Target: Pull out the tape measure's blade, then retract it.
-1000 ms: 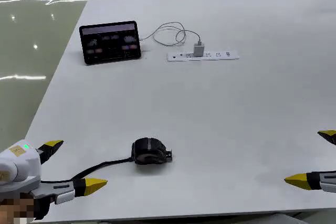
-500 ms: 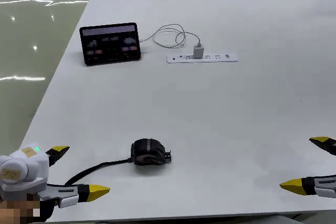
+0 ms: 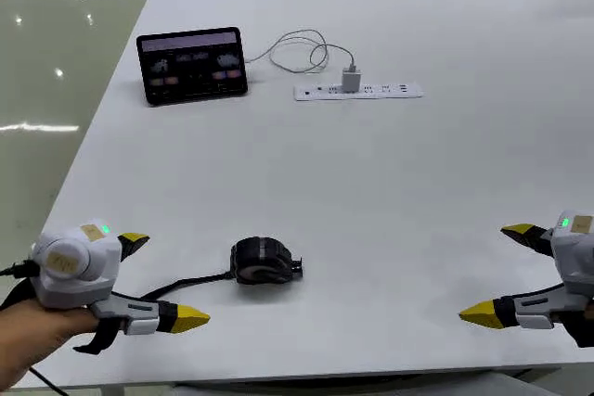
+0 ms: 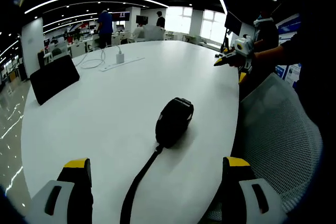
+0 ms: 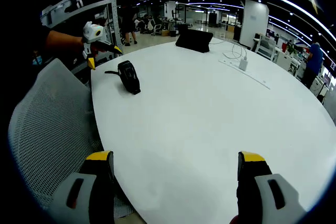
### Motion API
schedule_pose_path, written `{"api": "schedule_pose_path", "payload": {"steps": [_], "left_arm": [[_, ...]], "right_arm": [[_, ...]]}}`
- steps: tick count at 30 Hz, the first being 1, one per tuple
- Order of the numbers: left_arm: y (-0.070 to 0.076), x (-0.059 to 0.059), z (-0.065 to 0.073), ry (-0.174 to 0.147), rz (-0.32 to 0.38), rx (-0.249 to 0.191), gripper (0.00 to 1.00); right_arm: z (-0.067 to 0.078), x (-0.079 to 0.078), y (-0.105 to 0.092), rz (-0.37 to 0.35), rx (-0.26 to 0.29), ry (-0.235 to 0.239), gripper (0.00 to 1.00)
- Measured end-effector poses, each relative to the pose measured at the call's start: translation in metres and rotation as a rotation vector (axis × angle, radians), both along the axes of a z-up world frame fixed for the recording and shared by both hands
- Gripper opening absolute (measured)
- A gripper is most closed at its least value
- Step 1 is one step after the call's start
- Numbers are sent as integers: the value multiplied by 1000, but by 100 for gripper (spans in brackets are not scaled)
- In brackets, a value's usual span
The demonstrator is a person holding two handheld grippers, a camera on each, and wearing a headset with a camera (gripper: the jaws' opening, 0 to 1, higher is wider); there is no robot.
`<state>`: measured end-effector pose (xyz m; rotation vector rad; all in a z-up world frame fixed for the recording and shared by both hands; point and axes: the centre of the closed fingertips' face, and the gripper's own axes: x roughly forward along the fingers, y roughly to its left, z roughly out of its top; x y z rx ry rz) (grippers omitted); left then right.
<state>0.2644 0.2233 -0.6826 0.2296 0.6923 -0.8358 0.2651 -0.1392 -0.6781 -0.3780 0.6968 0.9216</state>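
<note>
A black tape measure (image 3: pixel 264 261) lies on the white table (image 3: pixel 390 183) near its front edge, with a black wrist strap (image 3: pixel 190 281) trailing left. Its blade is not pulled out. My left gripper (image 3: pixel 160 281) stands open at the front left, jaws wide, pointing at the tape measure (image 4: pixel 175 120) a short way ahead. My right gripper (image 3: pixel 506 273) is open at the front right, well apart from the tape measure (image 5: pixel 128 76). The left gripper (image 5: pixel 102 45) and the right gripper (image 4: pixel 231 59) each appear in the other's view.
A dark tablet (image 3: pixel 192 65) stands at the back left. A white power strip (image 3: pixel 358 92) with a plugged charger and coiled white cable (image 3: pixel 302 54) lies behind the middle. A grey mesh chair back (image 5: pixel 50 124) is at the table's front edge.
Both grippers have come inward and further over the table. The left one now sits closer to the strap. The tape measure has not moved.
</note>
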Motion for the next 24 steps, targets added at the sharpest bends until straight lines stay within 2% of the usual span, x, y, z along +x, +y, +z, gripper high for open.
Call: {"api": "schedule_pose_path", "payload": {"steps": [4,7,9,13,18,22,24], "left_arm": [[-15,9,1,-9,-74,27,100],[-25,15,-3,-15,-140,77,97],[-35,18,-4,-11,-176,80,96],[-47,23,-11,-24,-276,145,86],[-60,27,-20,-10,-356,191,77],[-73,28,-22,7,-402,191,70],[-79,30,-25,-2,-428,207,66]], "right_arm": [[-3,6,14,47,-7,3,93],[-7,9,27,84,-15,7,92],[-8,12,37,110,-15,10,92],[-13,16,57,170,-24,5,91],[-14,20,78,234,-30,8,88],[-18,25,89,268,-29,18,84],[-23,25,97,291,-27,34,80]]}}
